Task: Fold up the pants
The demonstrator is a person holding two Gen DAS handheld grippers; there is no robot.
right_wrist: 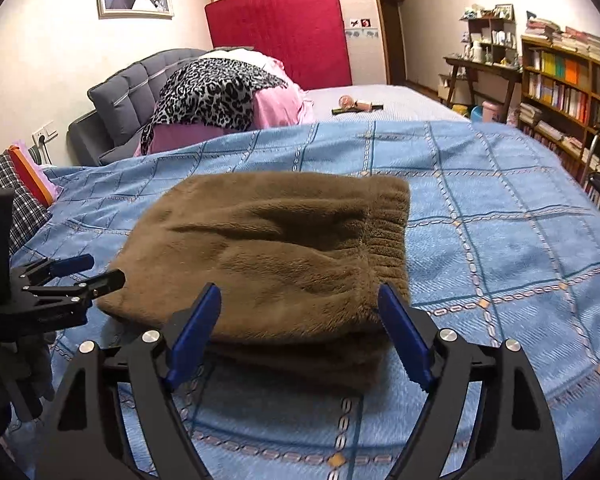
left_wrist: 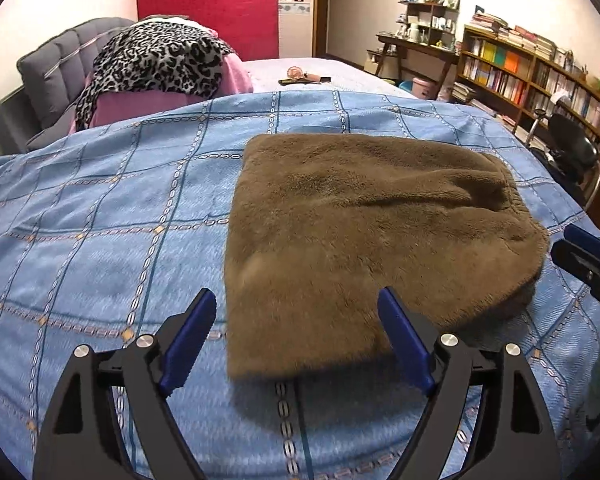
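Brown fleecy pants (left_wrist: 364,236) lie folded into a thick square bundle on a blue checked bedspread (left_wrist: 100,240). In the right wrist view the pants (right_wrist: 276,256) show their ribbed waistband at the right edge. My left gripper (left_wrist: 296,300) is open and empty, its fingers just short of the bundle's near left corner. My right gripper (right_wrist: 300,296) is open and empty, straddling the bundle's near edge. The right gripper also shows at the right edge of the left wrist view (left_wrist: 580,252). The left gripper shows at the left of the right wrist view (right_wrist: 88,272).
A grey headboard (right_wrist: 140,88) with a leopard-print cloth (right_wrist: 212,92) over pink bedding lies beyond. Small items (right_wrist: 356,106) lie on the far bed. Bookshelves (right_wrist: 568,88) and a desk stand right. A checked garment (right_wrist: 16,200) lies at the left.
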